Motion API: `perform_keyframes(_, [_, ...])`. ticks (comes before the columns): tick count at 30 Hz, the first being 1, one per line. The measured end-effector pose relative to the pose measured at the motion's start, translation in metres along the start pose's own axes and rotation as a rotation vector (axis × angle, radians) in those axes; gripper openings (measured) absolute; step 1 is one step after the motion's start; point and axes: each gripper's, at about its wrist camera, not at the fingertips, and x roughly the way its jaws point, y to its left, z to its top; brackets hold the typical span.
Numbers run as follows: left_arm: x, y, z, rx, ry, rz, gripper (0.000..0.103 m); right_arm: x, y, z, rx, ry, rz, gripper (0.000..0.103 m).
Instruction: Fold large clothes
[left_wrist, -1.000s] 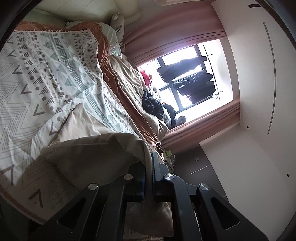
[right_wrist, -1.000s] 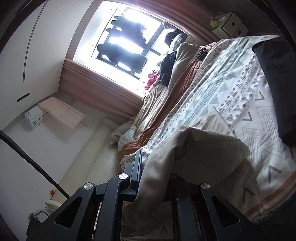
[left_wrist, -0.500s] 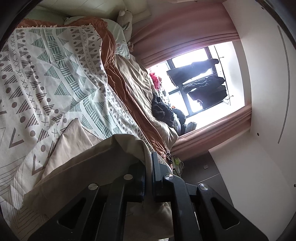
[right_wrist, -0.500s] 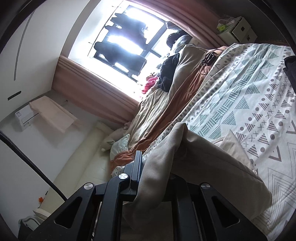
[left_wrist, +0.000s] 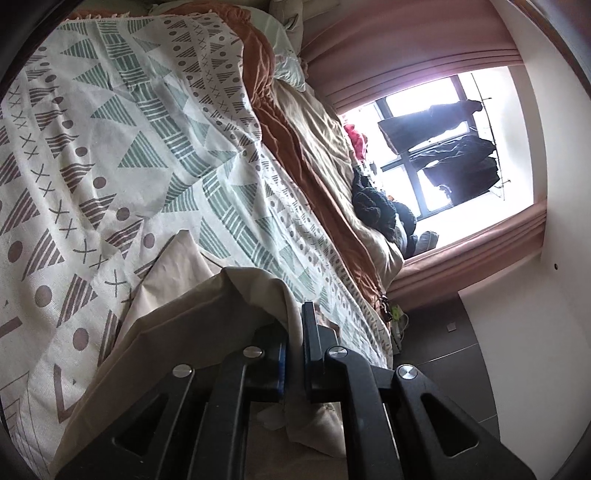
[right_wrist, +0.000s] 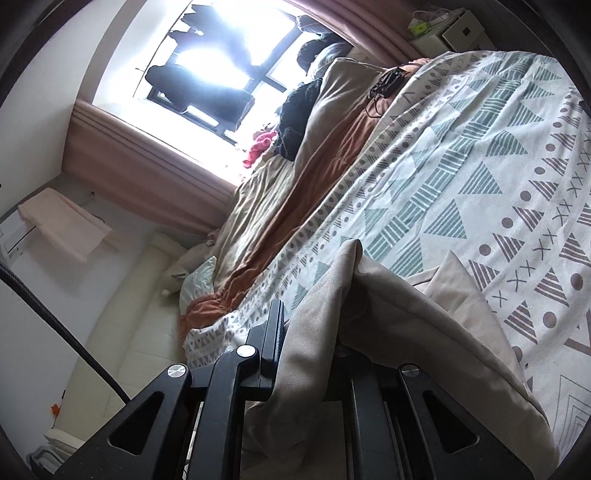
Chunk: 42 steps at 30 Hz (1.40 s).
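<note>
Left wrist view: the left tool (left_wrist: 293, 332) is clamped narrow on an edge of the beige garment (left_wrist: 173, 317), and a strip of cloth runs down between its two black fingers. From the tool the garment spreads away to the picture's left and toward the camera, draped over the patterned bedspread (left_wrist: 122, 147). One pointed corner of the garment (left_wrist: 183, 240) lies flat on the bedspread just beyond the held fold. The window (left_wrist: 443, 147) is far off past the foot of the bedspread, well clear of the work.

Right wrist view: the right tool (right_wrist: 306, 332) is likewise closed narrow on the garment (right_wrist: 424, 332). Only its left finger (right_wrist: 275, 325) shows; the other is hidden under the cloth. The cloth rises in a peak just beyond the tool. Here the garment falls off to the picture's right, onto the bedspread (right_wrist: 480, 147).

So the garment hangs between the two tools, its long axis running from one grip to the other, each hand holding its own end. In my judgement the coming move is to carry this held edge forward over the bedspread and lay it onto the flat part. Both ends must travel evenly or the fold will skew.
</note>
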Motion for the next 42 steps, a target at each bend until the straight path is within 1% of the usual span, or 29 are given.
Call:
perform_keyframes(3, [0.021, 0.010, -0.001, -0.011, 0.018, 0.031, 0.007, 0.020, -0.011, -0.001, 0.027, 0.016, -0.037, 0.009])
perform_keyframes(4, [0.027, 0.012, -0.001, -0.009, 0.023, 0.029, 0.007, 0.025, -0.014, -0.001, 0.036, 0.021, -0.053, 0.009])
perform_keyframes(5, [0.032, 0.015, -0.002, -0.016, 0.033, 0.027, 0.008, 0.030, -0.017, -0.002, 0.043, 0.025, -0.071, 0.011])
perform_keyframes(6, [0.037, 0.019, -0.002, -0.028, 0.045, 0.030, 0.013, 0.035, -0.019, -0.002, 0.052, 0.030, -0.085, 0.014])
perform_keyframes(7, [0.041, 0.022, -0.001, -0.044, 0.058, 0.029, 0.017, 0.036, -0.020, -0.003, 0.055, 0.031, -0.092, 0.029])
perform_keyframes(8, [0.044, 0.025, -0.001, -0.058, 0.068, 0.031, 0.030, 0.038, -0.018, -0.004, 0.052, 0.027, -0.097, 0.061])
perform_keyframes(9, [0.045, 0.026, -0.002, -0.063, 0.070, 0.034, 0.055, 0.038, -0.015, -0.007, 0.044, 0.017, -0.096, 0.077])
perform_keyframes(10, [0.045, 0.026, -0.002, -0.062, 0.059, 0.034, 0.070, 0.037, -0.010, -0.009, 0.031, 0.005, -0.094, 0.088])
perform_keyframes(11, [0.042, 0.025, -0.003, -0.058, 0.037, 0.029, 0.093, 0.037, -0.005, -0.011, 0.013, 0.013, -0.090, 0.088])
perform_keyframes(12, [0.039, 0.023, -0.004, -0.054, 0.018, 0.017, 0.101, 0.038, -0.001, -0.013, 0.000, 0.030, -0.082, 0.088])
perform_keyframes(14, [0.032, 0.019, -0.007, -0.052, 0.001, -0.017, 0.101, 0.040, 0.007, -0.016, -0.012, 0.043, -0.084, 0.088])
perform_keyframes(16, [0.029, 0.019, -0.011, -0.056, 0.013, -0.038, 0.101, 0.038, 0.015, -0.019, -0.026, 0.036, -0.103, 0.088])
perform_keyframes(18, [0.026, 0.020, -0.017, -0.062, 0.025, -0.038, 0.101, 0.034, 0.020, -0.024, -0.040, 0.040, -0.117, 0.088])
perform_keyframes(22, [0.014, 0.025, -0.029, -0.080, 0.036, -0.030, 0.101, 0.044, 0.041, -0.041, -0.101, 0.107, -0.130, 0.088])
perform_keyframes(24, [0.005, 0.026, -0.034, -0.080, 0.032, -0.030, 0.101, 0.054, 0.057, -0.051, -0.143, 0.149, -0.138, 0.088])
perform_keyframes(27, [-0.009, 0.028, -0.039, -0.069, 0.026, -0.005, 0.101, 0.074, 0.087, -0.069, -0.212, 0.216, -0.139, 0.087])
perform_keyframes(29, [-0.020, 0.029, -0.042, -0.059, 0.020, 0.020, 0.101, 0.090, 0.105, -0.077, -0.253, 0.258, -0.141, 0.074])
perform_keyframes(31, [-0.029, 0.031, -0.045, -0.050, 0.011, 0.049, 0.101, 0.109, 0.119, -0.089, -0.270, 0.311, -0.131, 0.072])
perform_keyframes(32, [-0.035, 0.033, -0.047, -0.052, 0.007, 0.061, 0.101, 0.118, 0.124, -0.094, -0.282, 0.328, -0.140, 0.066])
perform_keyframes(34, [-0.044, 0.038, -0.050, -0.064, 0.005, 0.073, 0.101, 0.137, 0.133, -0.106, -0.321, 0.360, -0.192, 0.059])
perform_keyframes(37, [-0.058, 0.043, -0.055, -0.061, 0.008, 0.109, 0.101, 0.162, 0.138, -0.120, -0.356, 0.383, -0.266, 0.058])
perform_keyframes(40, [-0.073, 0.049, -0.059, -0.053, 0.009, 0.143, 0.101, 0.180, 0.139, -0.135, -0.367, 0.422, -0.315, 0.058])
perform_keyframes(42, [-0.082, 0.054, -0.062, -0.055, 0.008, 0.167, 0.101, 0.188, 0.140, -0.146, -0.382, 0.441, -0.341, 0.054])
